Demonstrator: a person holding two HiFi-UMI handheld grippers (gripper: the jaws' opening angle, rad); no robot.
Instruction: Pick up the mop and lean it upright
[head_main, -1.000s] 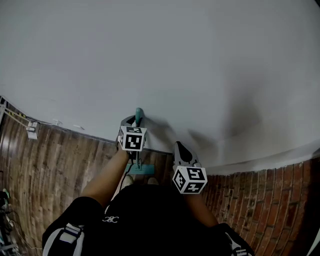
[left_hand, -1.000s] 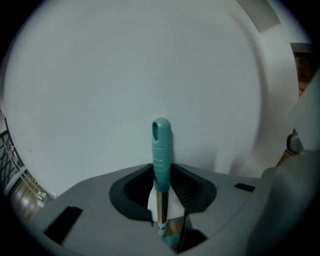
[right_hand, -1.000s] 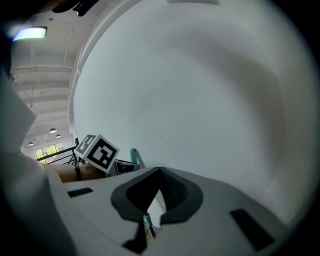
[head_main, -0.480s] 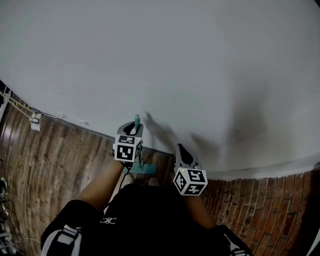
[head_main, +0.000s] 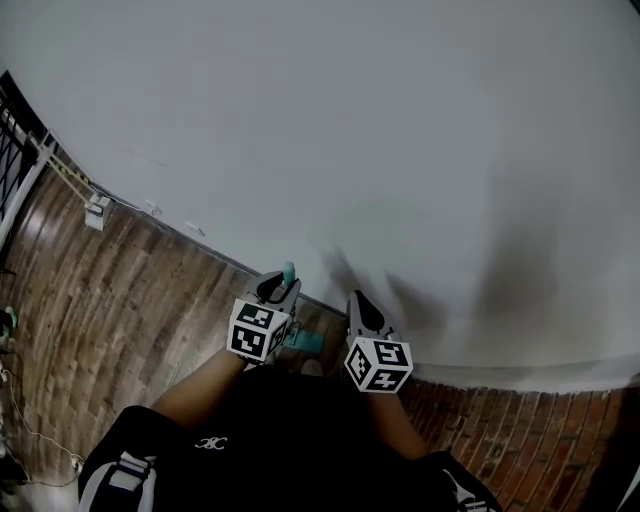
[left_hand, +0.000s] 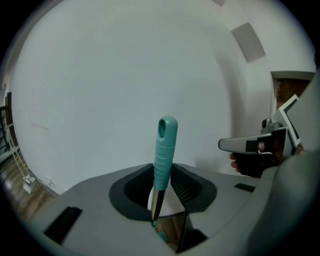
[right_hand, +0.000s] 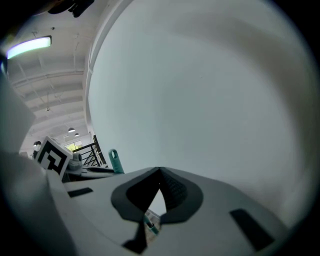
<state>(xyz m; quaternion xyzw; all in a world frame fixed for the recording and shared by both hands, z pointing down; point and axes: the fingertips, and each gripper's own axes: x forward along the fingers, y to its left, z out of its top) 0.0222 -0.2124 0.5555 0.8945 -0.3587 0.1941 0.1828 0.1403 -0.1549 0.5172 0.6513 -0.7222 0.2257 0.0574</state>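
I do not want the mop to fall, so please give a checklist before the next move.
1. Mop handle between left claw jaws: ok; the jaws have just been opening slightly.
2. Mop head on the floor by the wall: ok.
3. Handle near upright: ok.
4. Handle resting against wall: cannot tell.
5. Right claw empty, clear of mop: ok.

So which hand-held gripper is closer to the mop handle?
Left. The left hand-held gripper has the mop handle between its jaws, which have just opened slightly. The right hand-held gripper is off to the handle's side, not touching it, with nothing between its jaws.
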